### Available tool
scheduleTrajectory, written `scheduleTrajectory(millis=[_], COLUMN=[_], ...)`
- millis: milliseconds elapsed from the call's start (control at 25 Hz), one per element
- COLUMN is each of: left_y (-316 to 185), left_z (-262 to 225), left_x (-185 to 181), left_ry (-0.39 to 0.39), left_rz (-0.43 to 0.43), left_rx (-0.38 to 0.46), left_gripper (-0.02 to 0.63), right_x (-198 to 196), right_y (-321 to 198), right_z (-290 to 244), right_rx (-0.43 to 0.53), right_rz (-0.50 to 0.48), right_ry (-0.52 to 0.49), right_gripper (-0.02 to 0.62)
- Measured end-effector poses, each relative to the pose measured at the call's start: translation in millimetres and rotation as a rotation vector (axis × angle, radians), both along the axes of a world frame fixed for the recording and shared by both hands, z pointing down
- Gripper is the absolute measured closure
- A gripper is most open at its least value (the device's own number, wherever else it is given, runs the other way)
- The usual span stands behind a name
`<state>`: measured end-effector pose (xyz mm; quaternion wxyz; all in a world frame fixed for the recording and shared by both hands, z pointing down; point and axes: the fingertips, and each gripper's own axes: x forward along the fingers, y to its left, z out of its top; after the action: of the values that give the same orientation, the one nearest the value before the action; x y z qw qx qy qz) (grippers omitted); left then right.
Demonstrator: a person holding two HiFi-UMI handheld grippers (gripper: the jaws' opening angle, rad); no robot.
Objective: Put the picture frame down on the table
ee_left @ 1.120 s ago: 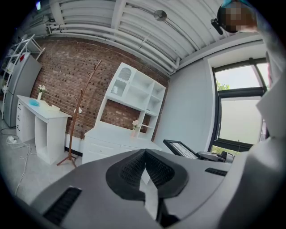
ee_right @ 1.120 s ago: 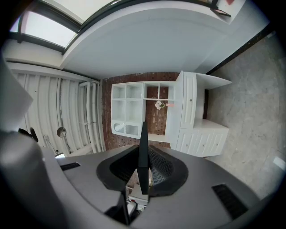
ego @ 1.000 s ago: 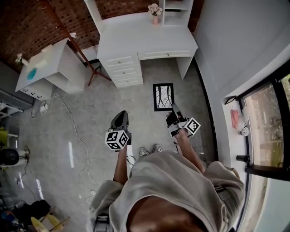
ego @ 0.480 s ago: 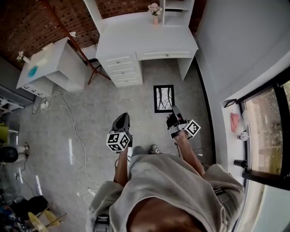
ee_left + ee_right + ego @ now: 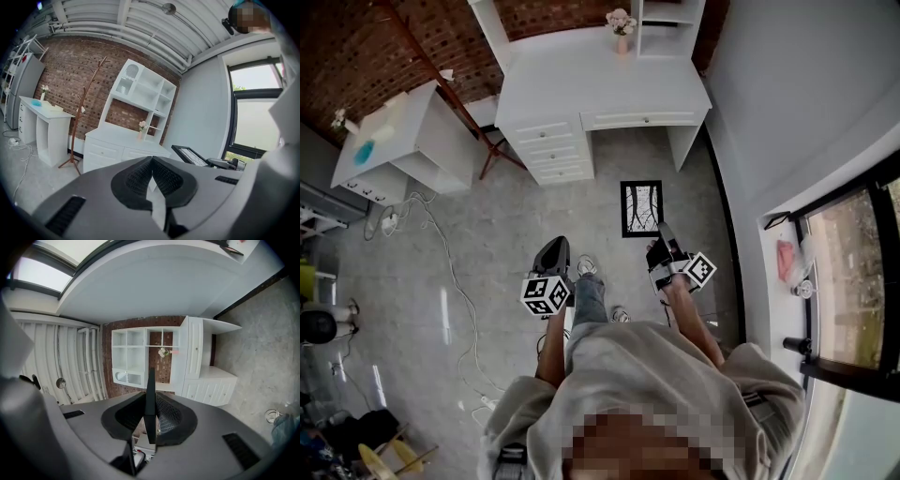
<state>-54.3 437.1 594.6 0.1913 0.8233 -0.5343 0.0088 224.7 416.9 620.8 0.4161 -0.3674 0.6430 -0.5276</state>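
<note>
The black picture frame with a branch drawing hangs above the grey floor, short of the white desk. My right gripper is shut on its near edge. In the right gripper view the picture frame shows edge-on, clamped between the two pads of the right gripper. My left gripper is held level to the left, shut with nothing in it. In the left gripper view the left gripper has its pads meeting, and the picture frame appears off to the right.
A small vase of flowers stands at the back of the desk, under a white shelf unit. A second white table and a wooden coat stand are to the left. Cables trail on the floor. A window sill runs along the right.
The person has stepped forward: a jeans leg and shoe now show between the grippers. Both grippers keep their hold and pose, and the frame stays in the right gripper.
</note>
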Motion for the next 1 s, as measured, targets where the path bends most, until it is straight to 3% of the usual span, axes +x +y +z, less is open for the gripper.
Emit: scheduleTrajectory(millis=[360,1000], left_y=[-82,-276], left_z=[8,-6], left_x=[-13,-78], left_ry=[0.027,0.049], left_rz=[0.028,0.073], left_rx=[0.010,0.016], left_gripper=[0.591,0.591], right_x=[-13,-75], right_y=[-74,-255], right_z=[-1,-20], right_rx=[0.010,0.018], right_rz=[0.027,0.064], right_ry=[0.014,0.054], right_gripper=[0.509,0.509])
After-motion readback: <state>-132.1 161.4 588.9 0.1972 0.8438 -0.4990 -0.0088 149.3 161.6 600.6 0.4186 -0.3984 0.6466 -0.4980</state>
